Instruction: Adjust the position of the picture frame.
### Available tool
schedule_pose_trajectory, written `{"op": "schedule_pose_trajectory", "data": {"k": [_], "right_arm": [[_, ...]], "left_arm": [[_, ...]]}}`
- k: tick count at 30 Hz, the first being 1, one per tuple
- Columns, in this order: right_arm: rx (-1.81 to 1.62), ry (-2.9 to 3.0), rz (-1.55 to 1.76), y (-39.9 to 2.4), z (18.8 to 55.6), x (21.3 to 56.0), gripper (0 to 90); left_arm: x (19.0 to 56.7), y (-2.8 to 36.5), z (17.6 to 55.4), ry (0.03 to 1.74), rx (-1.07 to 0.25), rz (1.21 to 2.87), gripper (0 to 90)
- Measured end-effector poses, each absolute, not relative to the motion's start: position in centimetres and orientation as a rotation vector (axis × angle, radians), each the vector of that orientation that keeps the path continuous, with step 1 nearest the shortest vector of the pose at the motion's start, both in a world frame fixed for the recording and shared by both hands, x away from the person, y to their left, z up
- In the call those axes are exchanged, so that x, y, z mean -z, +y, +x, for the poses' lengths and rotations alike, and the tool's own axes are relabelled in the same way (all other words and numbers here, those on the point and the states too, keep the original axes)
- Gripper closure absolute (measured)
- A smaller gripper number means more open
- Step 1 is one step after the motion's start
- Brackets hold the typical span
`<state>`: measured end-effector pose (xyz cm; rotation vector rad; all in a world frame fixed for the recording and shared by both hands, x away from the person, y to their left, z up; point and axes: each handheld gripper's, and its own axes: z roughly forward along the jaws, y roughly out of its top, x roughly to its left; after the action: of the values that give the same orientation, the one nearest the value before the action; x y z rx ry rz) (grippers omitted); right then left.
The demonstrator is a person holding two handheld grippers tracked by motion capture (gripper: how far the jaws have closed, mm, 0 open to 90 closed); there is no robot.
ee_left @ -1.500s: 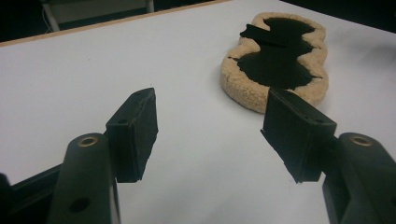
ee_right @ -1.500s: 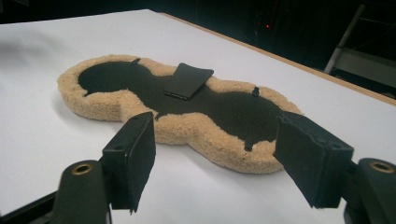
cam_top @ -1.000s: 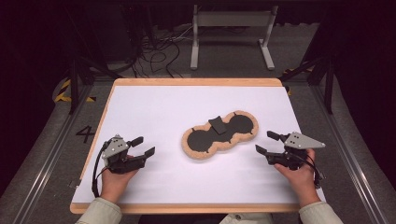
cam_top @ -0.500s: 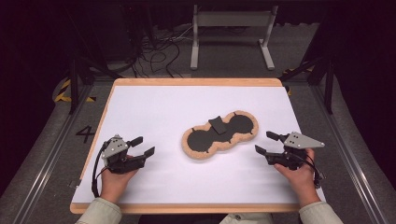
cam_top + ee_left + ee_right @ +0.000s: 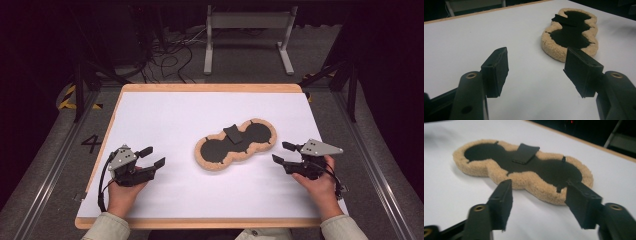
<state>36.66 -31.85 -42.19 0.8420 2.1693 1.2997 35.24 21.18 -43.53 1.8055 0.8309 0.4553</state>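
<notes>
A tan fleecy pad [image 5: 235, 143] shaped like a figure eight, with a black inner face and a small black tab [image 5: 233, 133] across its waist, lies flat on the white table top [image 5: 165, 115]. At the front left my left gripper [image 5: 152, 156] rests open and empty, pointing toward the fleecy pad [image 5: 570, 32]. At the front right my right gripper [image 5: 282, 152] points at the pad's near end [image 5: 524, 170]. Its jaws have just been closing but stand open, with nothing between them.
The white top has a wooden rim [image 5: 210, 88]. Beyond the far edge, on the dark floor, are cables [image 5: 165, 55] and a grey metal stand [image 5: 247, 35]. A black post [image 5: 352, 90] stands off the right side.
The right gripper's jaws have narrowed a little. Both hands and the pad stay where they were.
</notes>
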Motion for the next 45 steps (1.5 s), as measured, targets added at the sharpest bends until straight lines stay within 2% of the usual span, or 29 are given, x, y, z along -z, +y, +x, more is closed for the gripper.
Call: {"op": "schedule_pose_trajectory", "data": {"k": [1,2,3,5,8,9,11,12,15,33,37,38,39,41,45], "right_arm": [[-1.300,2.169,0.842,-31.8,36.7,42.2,41.9],[-1.220,2.222,0.892,-31.5,37.3,42.1,49.0],[-1.220,2.222,0.892,-31.5,37.3,42.1,49.0],[-1.142,2.302,0.921,-30.9,38.2,42.2,58.1],[-1.104,2.325,0.929,-30.7,38.5,42.2,61.0],[-1.029,2.385,0.965,-30.3,39.6,42.2,71.2],[-0.973,2.430,0.983,-30.1,40.4,42.1,78.0],[-0.973,2.430,0.983,-30.1,40.4,42.1,78.0],[-0.867,2.484,1.016,-29.7,41.5,42.3,89.5],[-0.718,2.487,1.127,-28.9,45.2,43.4,90.0],[-0.710,2.460,1.140,-28.1,47.1,43.4,90.0],[-0.710,2.460,1.140,-28.1,47.1,43.4,90.0],[-0.710,2.452,1.139,-27.9,47.7,43.4,90.0],[-0.715,2.445,1.134,-27.2,49.3,43.4,90.0],[-0.711,2.457,1.125,-26.7,50.7,43.4,90.0]], "left_arm": [[43.5,21.2,35.2,0.831,-0.455,1.805,36.3],[43.5,21.2,35.3,0.828,-0.461,1.809,36.3],[43.5,21.1,35.2,0.830,-0.462,1.809,36.3],[43.5,21.2,35.2,0.834,-0.464,1.812,36.3],[43.5,21.2,35.2,0.837,-0.465,1.812,36.3],[43.5,21.2,35.2,0.839,-0.465,1.809,36.3],[43.5,21.3,35.3,0.843,-0.465,1.809,36.8],[43.5,21.3,35.3,0.843,-0.465,1.809,37.0],[43.5,21.6,35.4,0.877,-0.456,1.796,38.6],[43.6,22.0,36.3,0.933,-0.454,1.810,39.9],[43.1,21.4,37.2,0.937,-0.416,1.821,51.7],[43.1,21.4,37.2,0.937,-0.416,1.821,56.9],[43.0,21.2,37.4,0.938,-0.394,1.833,56.9],[43.0,20.8,37.8,0.945,-0.384,1.848,65.5],[43.1,20.7,38.0,0.947,-0.376,1.861,70.3]]}}
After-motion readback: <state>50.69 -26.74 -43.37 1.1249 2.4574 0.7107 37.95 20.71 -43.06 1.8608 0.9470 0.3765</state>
